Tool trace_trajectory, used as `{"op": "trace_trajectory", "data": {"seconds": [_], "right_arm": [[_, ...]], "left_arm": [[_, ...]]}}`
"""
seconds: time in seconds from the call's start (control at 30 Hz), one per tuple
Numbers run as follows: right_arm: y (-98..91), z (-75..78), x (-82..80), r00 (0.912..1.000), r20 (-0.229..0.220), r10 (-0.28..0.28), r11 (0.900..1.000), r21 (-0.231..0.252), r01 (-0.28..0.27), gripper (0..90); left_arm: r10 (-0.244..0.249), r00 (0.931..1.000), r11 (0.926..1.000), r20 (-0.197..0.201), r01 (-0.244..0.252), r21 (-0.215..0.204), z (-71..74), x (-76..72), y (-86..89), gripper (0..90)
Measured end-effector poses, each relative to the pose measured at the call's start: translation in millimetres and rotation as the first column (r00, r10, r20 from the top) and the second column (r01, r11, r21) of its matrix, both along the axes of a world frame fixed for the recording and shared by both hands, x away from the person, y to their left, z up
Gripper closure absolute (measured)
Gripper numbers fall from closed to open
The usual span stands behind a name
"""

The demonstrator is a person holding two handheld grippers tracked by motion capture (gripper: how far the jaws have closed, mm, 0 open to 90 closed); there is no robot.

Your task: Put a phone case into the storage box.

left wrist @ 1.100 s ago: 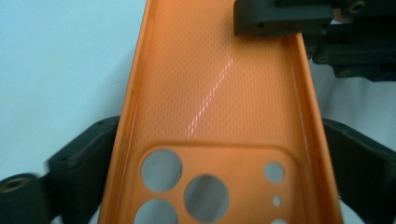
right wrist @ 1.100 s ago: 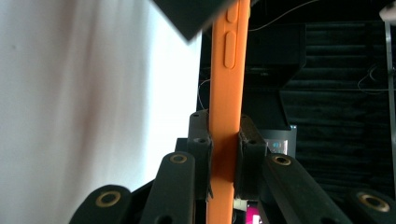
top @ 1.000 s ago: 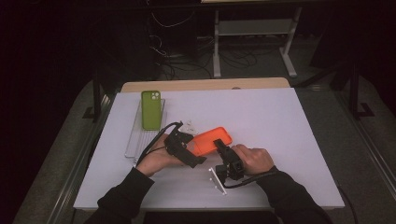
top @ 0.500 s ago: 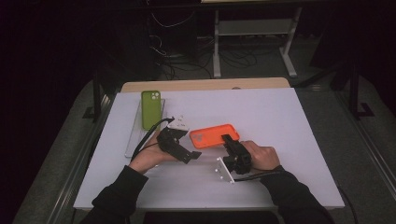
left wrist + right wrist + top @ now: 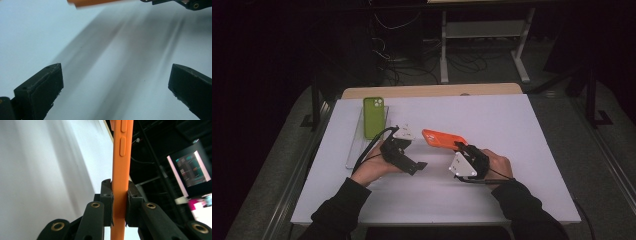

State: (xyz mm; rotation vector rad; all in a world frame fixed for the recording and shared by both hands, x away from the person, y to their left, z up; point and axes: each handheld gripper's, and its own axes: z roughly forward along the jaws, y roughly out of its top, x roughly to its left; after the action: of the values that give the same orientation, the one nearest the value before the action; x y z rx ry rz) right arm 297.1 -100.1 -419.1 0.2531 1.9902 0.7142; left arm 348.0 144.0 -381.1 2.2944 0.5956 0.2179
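Orange phone case pinched and raised off the worktop

The orange phone case (image 5: 443,138) sits clamped in the right gripper (image 5: 119,202) jaws above the worktop (image 5: 512,125); the left gripper (image 5: 115,87) jaws stand spread, empty. Lifting looks done; placement remains, perhaps beside the green case (image 5: 374,116).

The place looks like a dim lab or recording studio. A white table (image 5: 512,125) stands on grey carpet (image 5: 597,150), with loose cables (image 5: 412,55) and a metal stand (image 5: 482,35) behind it. A lit monitor (image 5: 191,171) glows in the dark.
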Motion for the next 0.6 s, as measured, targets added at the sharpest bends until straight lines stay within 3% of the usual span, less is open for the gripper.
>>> {"op": "trace_trajectory", "data": {"seconds": [0.03,0.13,0.27,0.33,0.4,0.47,0.5,0.53,0.57,0.6], "right_arm": [[-1.5,1.6,1.2,0.9998,-0.019,-0.003,0.9997,0.026,0.003,77.9],[-6.2,5.2,5.5,0.9957,-0.092,-0.008,0.9959,0.089,0.017,77.8],[-13.3,7.8,12.1,0.9824,-0.187,-0.003,0.9830,0.180,0.037,77.9],[-14.9,8.4,13.4,0.9667,-0.256,-0.001,0.9645,0.255,0.068,77.9],[-18.0,9.4,16.4,0.9553,-0.295,0.017,0.9526,0.295,0.074,77.9],[-19.9,10.6,18.3,0.9388,-0.343,0.033,0.9320,0.350,0.095,77.9],[-20.5,11.8,19.1,0.9197,-0.391,0.041,0.9140,0.387,0.123,77.9],[-21.7,12.0,20.8,0.9097,-0.411,0.056,0.9067,0.402,0.126,77.9],[-23.0,11.9,22.4,0.8976,-0.436,0.068,0.8934,0.427,0.140,77.9],[-25.3,11.7,25.5,0.8923,-0.444,0.080,0.8870,0.440,0.140,77.9]], "left_arm": [[-0.012,0.9999,0.9998,0.005,0.012,0.014,0.8,0.8,1.0,0.0],[0.005,1.0000,1.0000,0.002,-0.005,-0.002,1.3,0.1,0.9,0.0],[0.031,0.9995,0.9990,0.004,-0.031,-0.033,2.3,-0.4,0.0,0.0],[0.032,0.9994,0.9989,0.009,-0.032,-0.034,3.8,-0.2,0.6,0.0],[0.036,0.9992,0.9984,0.017,-0.036,-0.045,4.5,0.3,0.4,0.0],[0.048,0.9987,0.9970,0.018,-0.047,-0.061,5.3,0.2,-0.1,0.0],[0.056,0.9983,0.9959,0.016,-0.055,-0.073,5.5,-0.1,-0.6,0.0],[0.051,0.9983,0.9965,0.027,-0.049,-0.068,6.2,1.0,0.1,0.0],[0.055,0.9981,0.9960,0.027,-0.053,-0.072,6.9,1.1,0.0,0.0],[0.065,0.9976,0.9941,0.025,-0.062,-0.088,7.2,0.6,-1.0,0.0]]}}
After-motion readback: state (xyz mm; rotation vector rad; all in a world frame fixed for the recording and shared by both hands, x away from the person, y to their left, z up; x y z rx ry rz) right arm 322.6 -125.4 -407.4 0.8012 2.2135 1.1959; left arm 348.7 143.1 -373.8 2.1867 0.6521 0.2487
